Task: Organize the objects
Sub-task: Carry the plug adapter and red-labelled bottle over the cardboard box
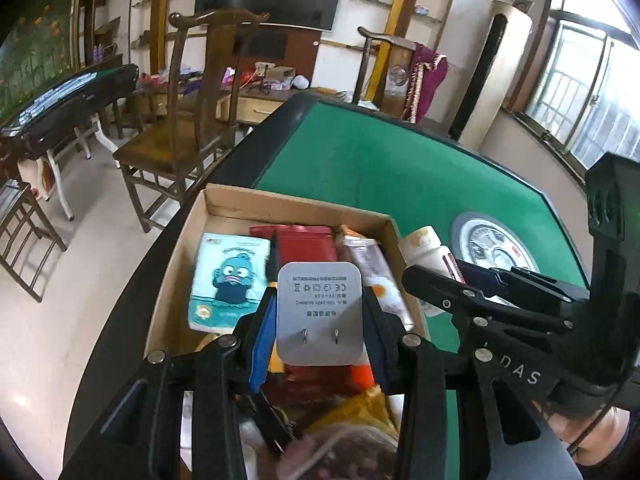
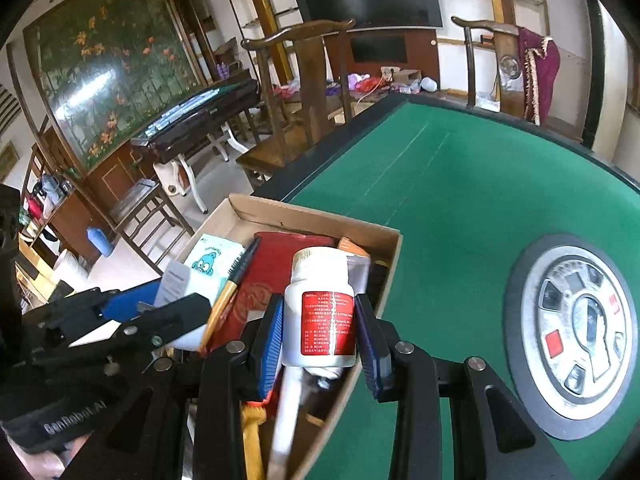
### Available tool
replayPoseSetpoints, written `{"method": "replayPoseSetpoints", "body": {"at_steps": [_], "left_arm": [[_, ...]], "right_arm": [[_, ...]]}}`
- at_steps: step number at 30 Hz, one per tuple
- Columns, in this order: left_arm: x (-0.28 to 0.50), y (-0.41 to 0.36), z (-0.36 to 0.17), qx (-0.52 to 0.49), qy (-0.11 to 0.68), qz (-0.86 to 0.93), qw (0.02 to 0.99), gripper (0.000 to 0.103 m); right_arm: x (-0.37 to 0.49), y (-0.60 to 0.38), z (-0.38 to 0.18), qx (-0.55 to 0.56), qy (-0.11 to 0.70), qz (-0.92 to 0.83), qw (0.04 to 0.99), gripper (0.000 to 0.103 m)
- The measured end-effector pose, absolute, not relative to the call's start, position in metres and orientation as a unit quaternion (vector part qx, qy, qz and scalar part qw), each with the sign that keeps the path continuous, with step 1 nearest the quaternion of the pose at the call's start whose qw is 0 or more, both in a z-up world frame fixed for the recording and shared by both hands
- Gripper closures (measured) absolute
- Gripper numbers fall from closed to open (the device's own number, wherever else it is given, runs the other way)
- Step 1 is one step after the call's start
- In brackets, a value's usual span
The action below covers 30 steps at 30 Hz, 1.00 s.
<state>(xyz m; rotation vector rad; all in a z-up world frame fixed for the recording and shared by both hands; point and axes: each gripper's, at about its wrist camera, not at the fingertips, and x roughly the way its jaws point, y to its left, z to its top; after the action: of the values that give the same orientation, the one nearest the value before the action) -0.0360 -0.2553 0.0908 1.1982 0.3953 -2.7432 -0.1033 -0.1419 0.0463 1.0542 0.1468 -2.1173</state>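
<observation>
Charger (image 1: 320, 312) and bottle (image 2: 320, 308) both sit clamped between your pads: the grey plug adapter fills your left gripper (image 1: 320, 320), prongs facing you, and the white red-labelled bottle stands upright in your right gripper (image 2: 320, 332). You hold both over the cardboard box (image 1: 296, 206) of packets at the corner of the green table (image 2: 460, 184).

A grey plug adapter (image 1: 320, 312), prongs facing the near side, and a white bottle (image 2: 319, 308) with a red label, upright, are both raised above an open cardboard box (image 1: 296, 210) holding packets at the green table's left edge.
</observation>
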Motion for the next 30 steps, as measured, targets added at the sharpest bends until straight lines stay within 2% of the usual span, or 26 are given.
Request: {"method": "replayPoseSetpoints", "body": {"at_steps": [12, 30], "left_arm": [[-0.062, -0.271, 0.073, 0.437, 0.139, -0.887, 0.051, 0.064], [-0.059, -0.262, 0.066, 0.449, 0.113, -0.885, 0.050, 0.064]], "right_arm": [[-0.136, -0.171, 0.029, 0.442, 0.068, -0.817, 0.363, 0.066], [-0.158, -0.181, 0.011, 0.473, 0.054, -0.809, 0.346, 0.066]]}}
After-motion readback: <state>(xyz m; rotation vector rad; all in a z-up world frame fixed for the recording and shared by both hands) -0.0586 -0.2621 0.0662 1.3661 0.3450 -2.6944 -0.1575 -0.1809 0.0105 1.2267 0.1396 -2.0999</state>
